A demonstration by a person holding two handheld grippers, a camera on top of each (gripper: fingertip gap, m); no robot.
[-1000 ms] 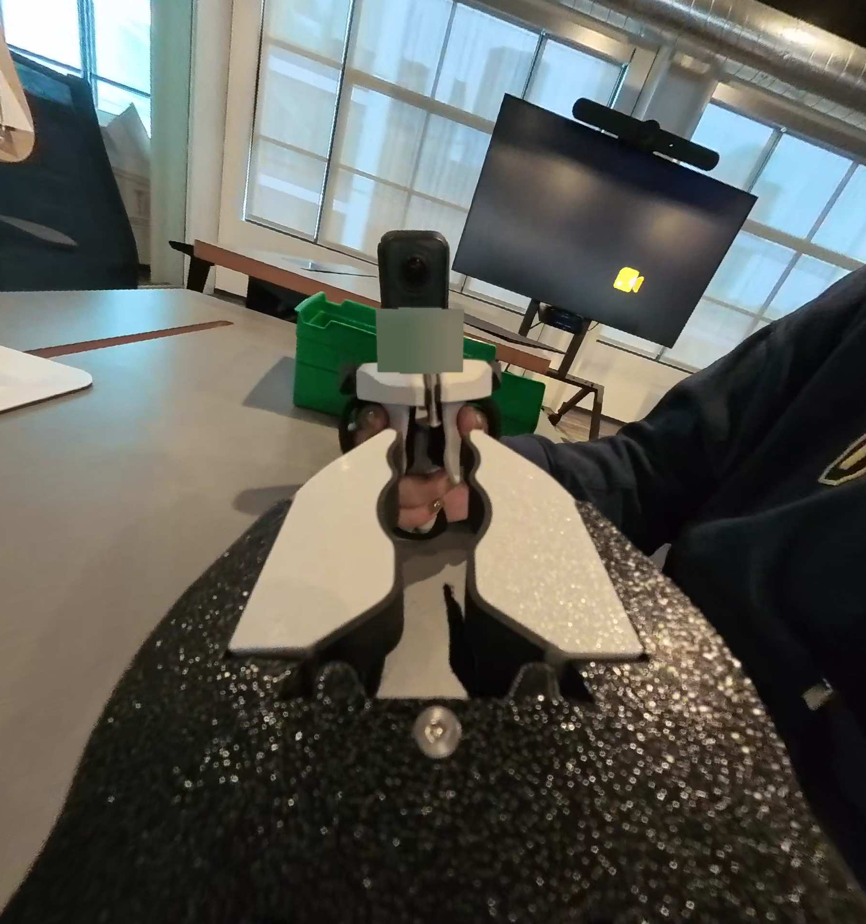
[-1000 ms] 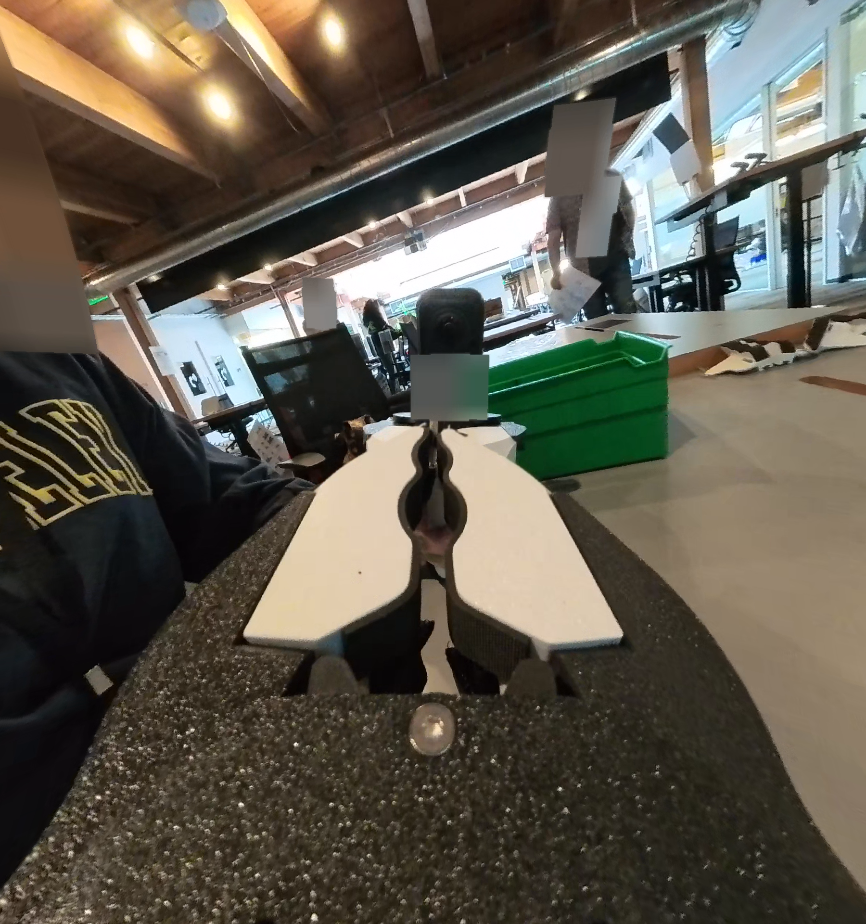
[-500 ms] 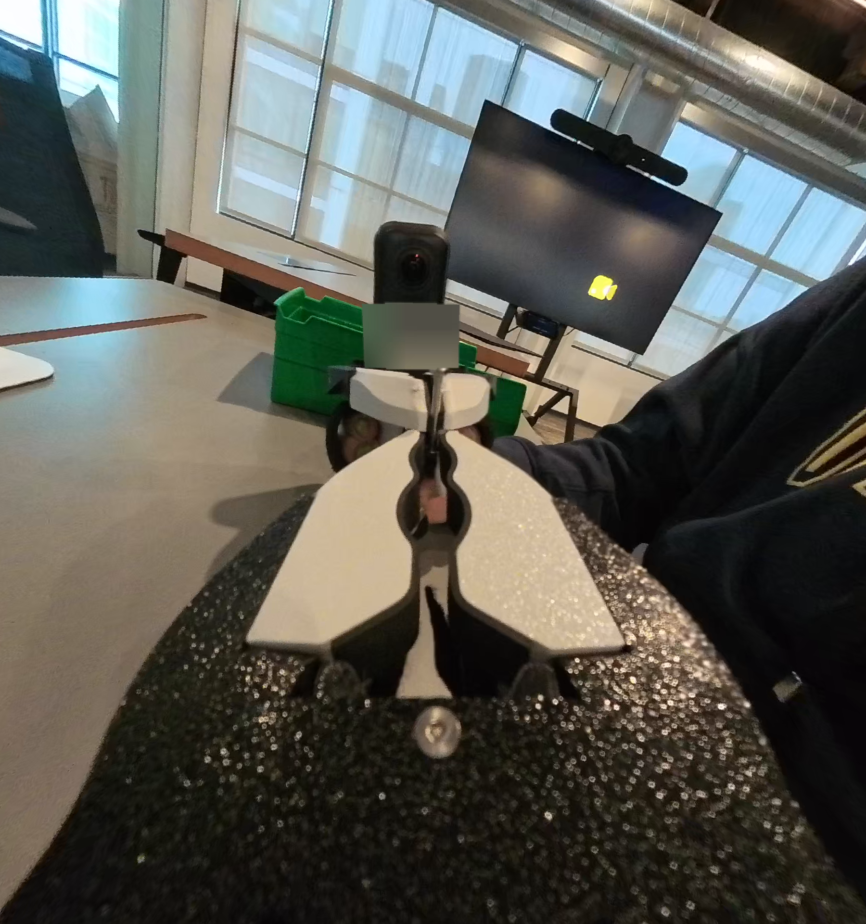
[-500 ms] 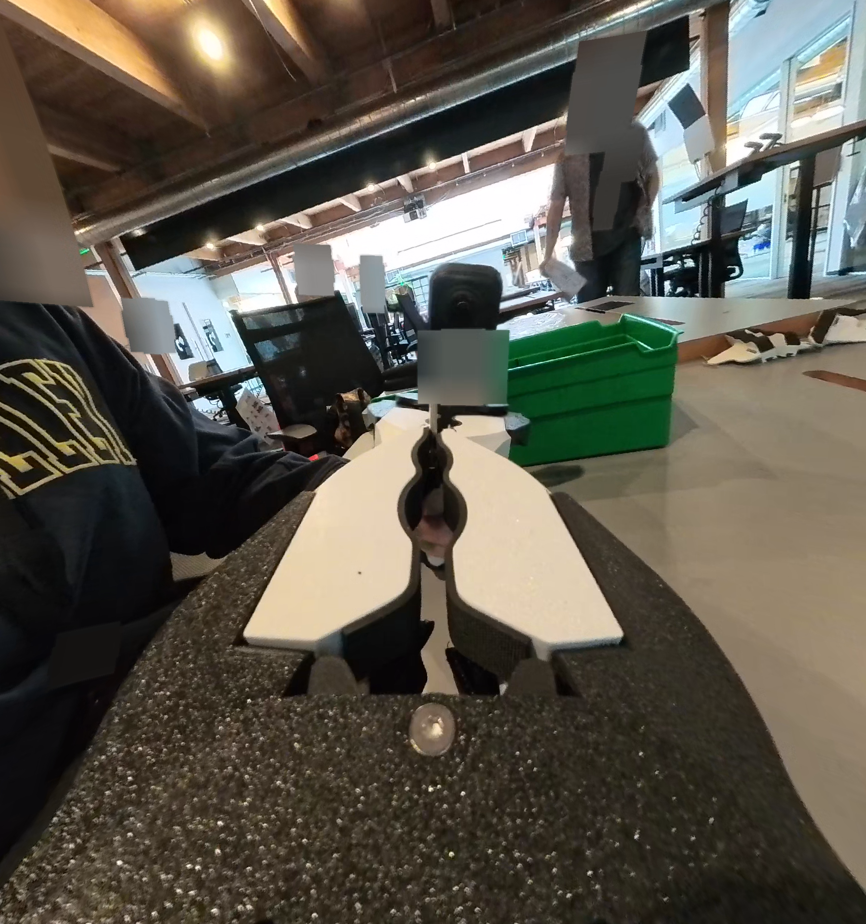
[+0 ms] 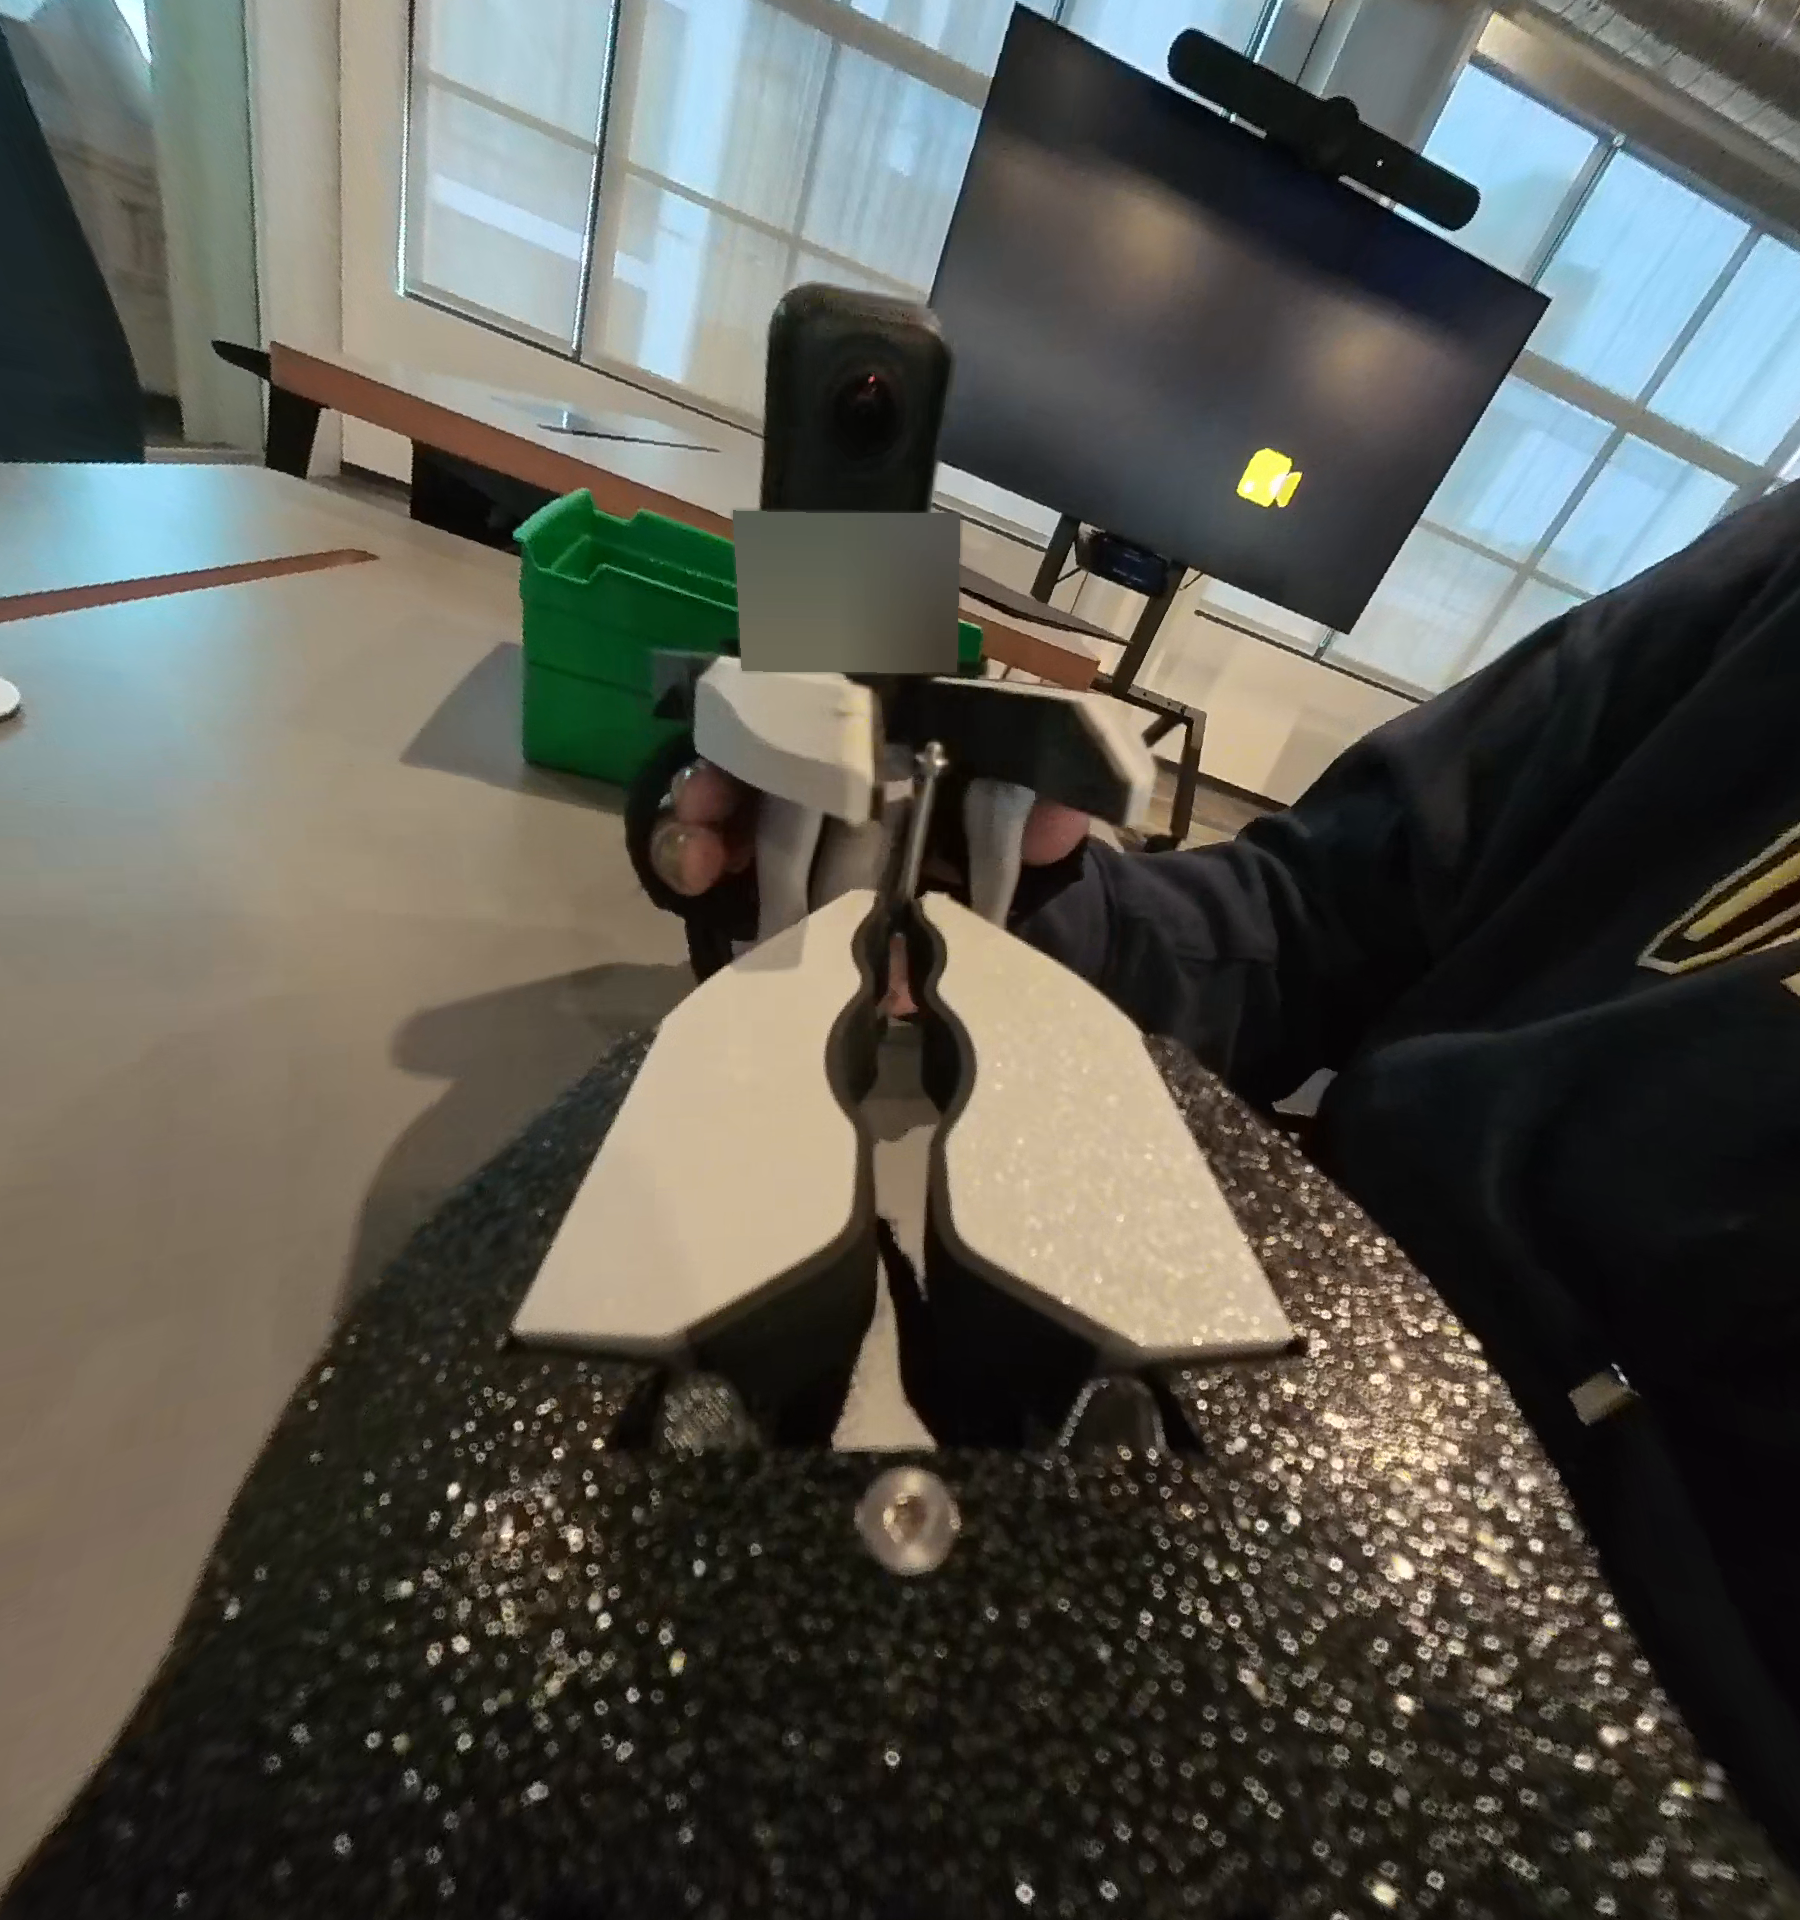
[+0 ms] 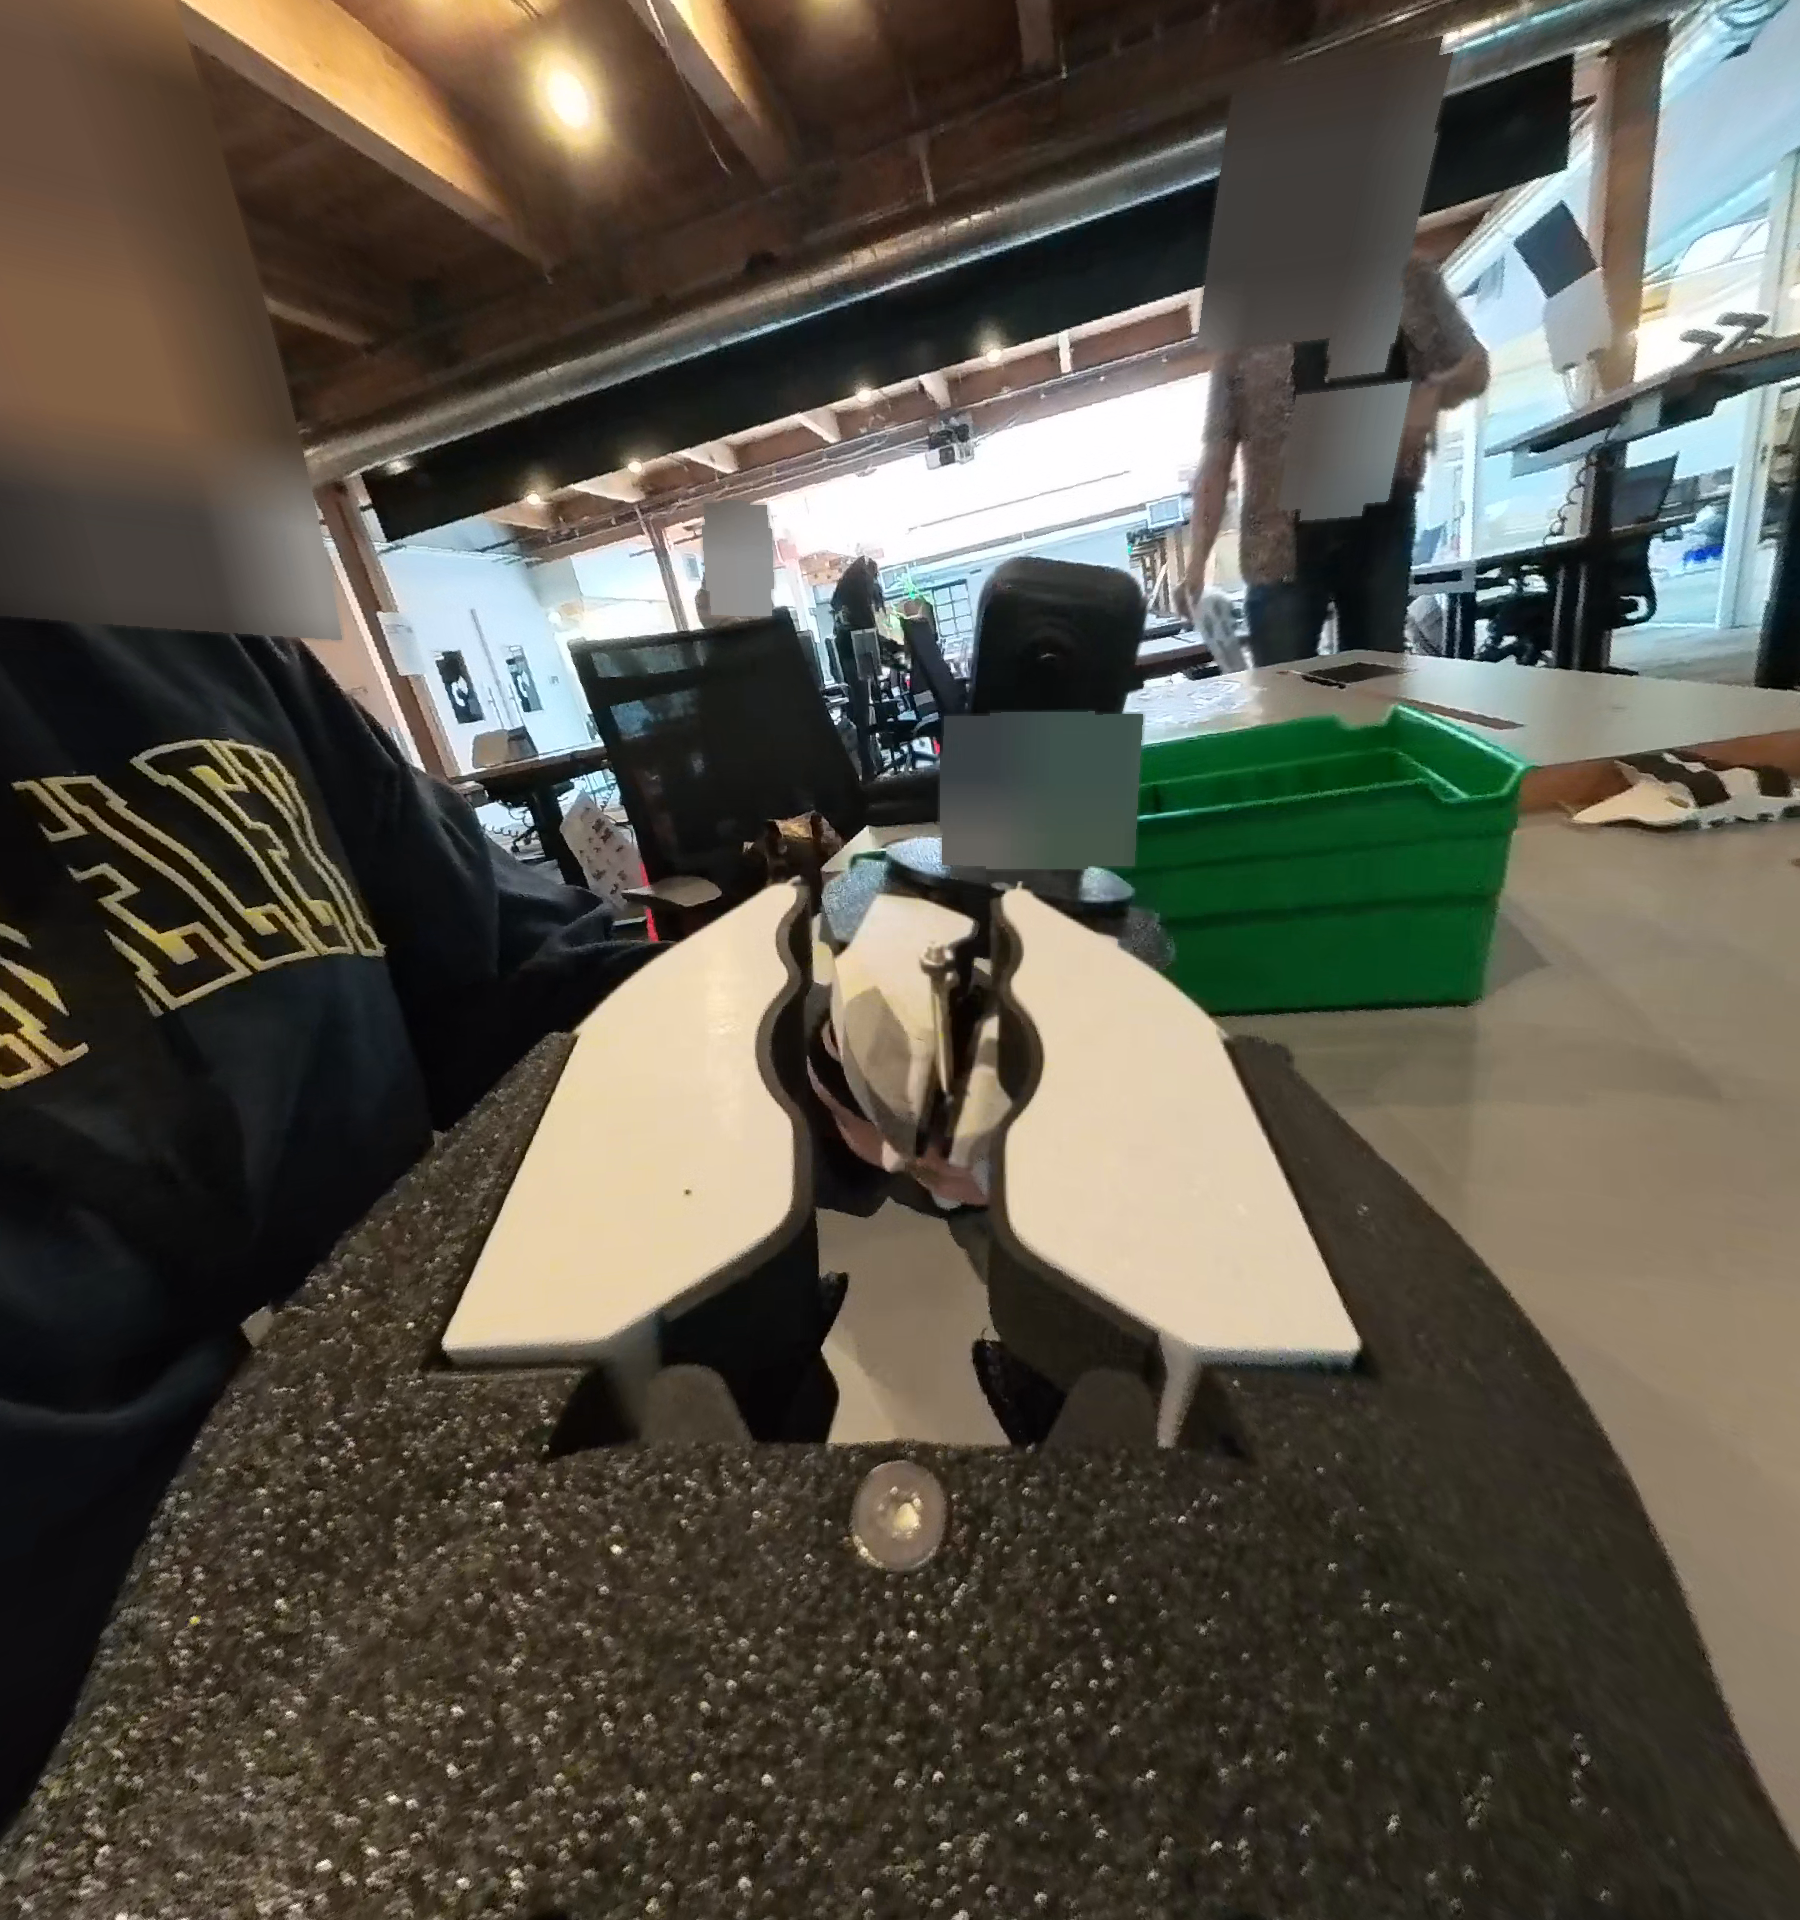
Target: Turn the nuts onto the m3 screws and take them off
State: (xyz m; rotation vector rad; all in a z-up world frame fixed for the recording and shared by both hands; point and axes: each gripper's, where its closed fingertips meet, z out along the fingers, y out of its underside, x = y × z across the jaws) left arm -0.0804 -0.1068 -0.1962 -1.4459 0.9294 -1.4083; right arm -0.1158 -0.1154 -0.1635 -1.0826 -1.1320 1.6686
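Note:
My left gripper (image 5: pixel 898 920) is shut on the lower end of a thin metal screw (image 5: pixel 917 831), which stands up from the fingertips with a small head or nut at its top. My right gripper (image 6: pixel 901 914) is open, its fingers wide apart and touching nothing. It faces the left one, and in the left wrist view it (image 5: pixel 979 769) sits just behind the screw with its fingers spread. In the right wrist view the screw (image 6: pixel 943 1023) stands between my right fingers, clamped by the left gripper's white fingers (image 6: pixel 875 1039).
Stacked green bins (image 5: pixel 584 665) stand on the grey table (image 5: pixel 200 883) behind the grippers and also show in the right wrist view (image 6: pixel 1322 894). The person's dark sleeve (image 5: pixel 1395 935) is beside the grippers. A dark monitor (image 5: pixel 1228 343) on a stand and another person (image 6: pixel 1322 499) are farther back. There is about 4 cm between the tips of the two grippers.
My left gripper closed on the screw. My right gripper, shut on it until half a second ago, has opened and let it go, so the screw passed from right to left.

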